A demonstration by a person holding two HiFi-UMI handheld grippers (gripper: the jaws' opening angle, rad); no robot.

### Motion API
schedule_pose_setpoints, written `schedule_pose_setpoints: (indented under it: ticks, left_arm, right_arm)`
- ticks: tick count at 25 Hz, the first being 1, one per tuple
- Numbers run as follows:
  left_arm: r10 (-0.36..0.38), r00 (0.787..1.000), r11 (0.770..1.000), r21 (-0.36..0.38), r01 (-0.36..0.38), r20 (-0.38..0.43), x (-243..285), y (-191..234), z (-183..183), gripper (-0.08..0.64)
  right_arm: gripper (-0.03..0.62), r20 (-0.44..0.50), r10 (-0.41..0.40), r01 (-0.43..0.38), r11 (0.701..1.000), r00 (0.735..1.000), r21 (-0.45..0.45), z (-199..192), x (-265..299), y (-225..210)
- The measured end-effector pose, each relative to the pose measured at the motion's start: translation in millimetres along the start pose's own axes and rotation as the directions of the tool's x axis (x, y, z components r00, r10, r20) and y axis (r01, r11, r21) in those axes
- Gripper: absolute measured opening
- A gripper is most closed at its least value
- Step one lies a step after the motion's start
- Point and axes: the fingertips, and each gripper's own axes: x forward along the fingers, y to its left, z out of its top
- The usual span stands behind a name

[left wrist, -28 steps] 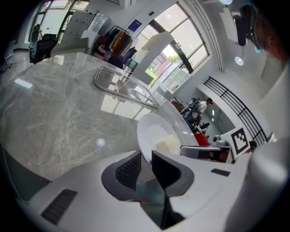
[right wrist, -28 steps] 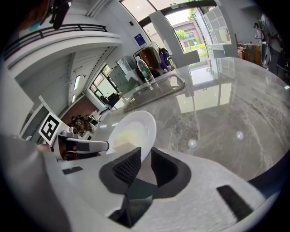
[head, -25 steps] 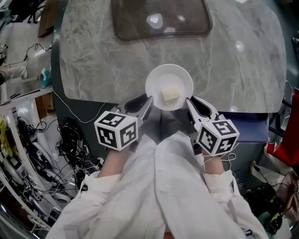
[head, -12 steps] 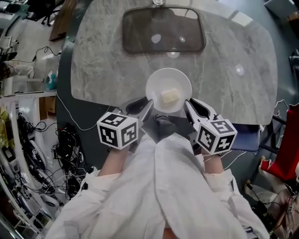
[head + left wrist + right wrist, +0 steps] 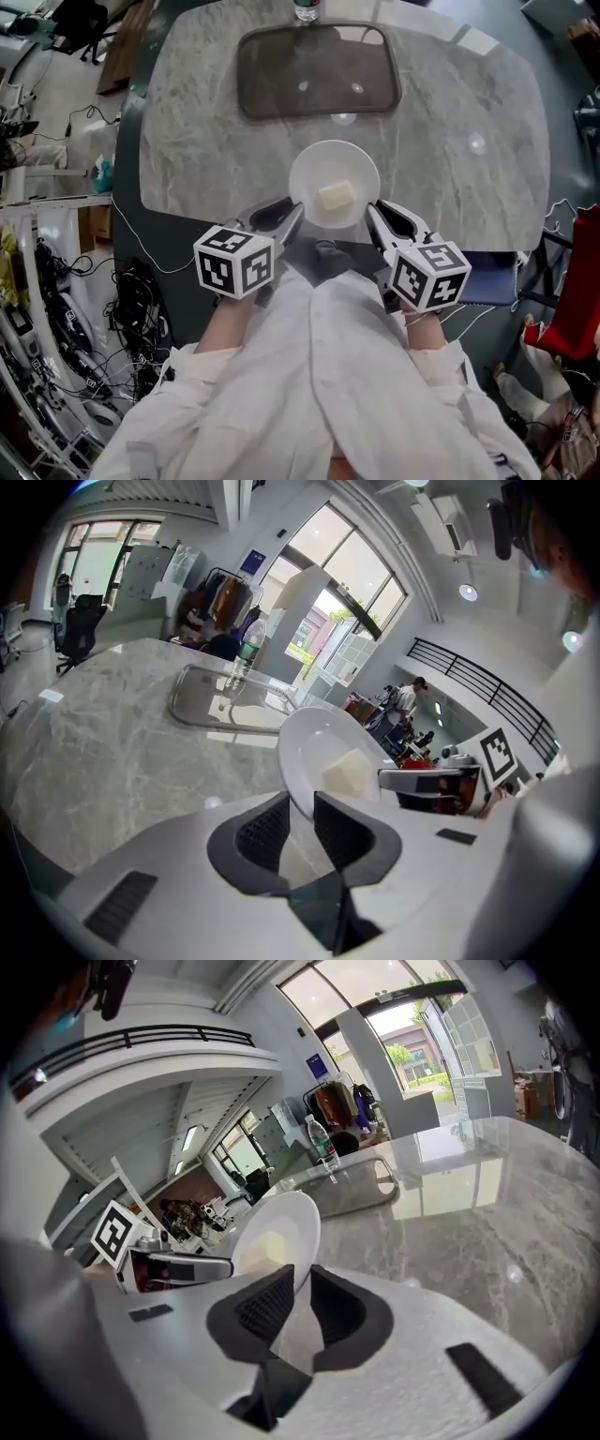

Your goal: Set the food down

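Over the counter's (image 5: 206,141) 6 o'clock edge, plate (image 5: 314,169) and food (image 5: 337,196) hang mid-carry — left gripper (image 5: 292,213) clamped on the rim, right gripper's (image 5: 373,212) jaws closing on it — next, probably, lower it level.

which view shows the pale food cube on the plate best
Head view: it looks straight down on the whole pale yellowish food cube in the round white plate. Both gripper views catch the plate at a slant, so the cube shows foreshortened.

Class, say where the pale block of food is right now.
Head view, centre: the food block lies on the white plate, over the near edge of the marble table, on the person's side of the dark tray.
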Motion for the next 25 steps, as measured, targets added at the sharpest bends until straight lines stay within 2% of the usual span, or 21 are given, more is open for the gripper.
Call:
schedule_pose_setpoints:
  ticks: [9, 17, 25]
  left_arm:
    - [-0.025, 0.999, 0.998, 0.049, 0.027, -0.028, 11.9, 20.2, 28.5, 0.072]
    - [-0.038, 0.997, 0.998, 0.038, 0.04, -0.06, 35.7, 51.5, 56.0, 0.072]
    - [-0.047, 0.997, 0.998, 0.044, 0.05, -0.068, 52.3, 89.2, 101.8, 0.072]
  right_arm:
    - [0.046, -0.007, -0.021, 0.021, 0.999, 1.0, 0.031, 17.1, 24.4, -5.5]
    - [0.043, -0.026, -0.047, 0.049, 0.997, 0.999, 0.056, 41.9, 63.3, -18.6]
    - [0.041, -0.018, -0.059, 0.06, 0.996, 0.998, 0.062, 83.9, 104.2, -19.8]
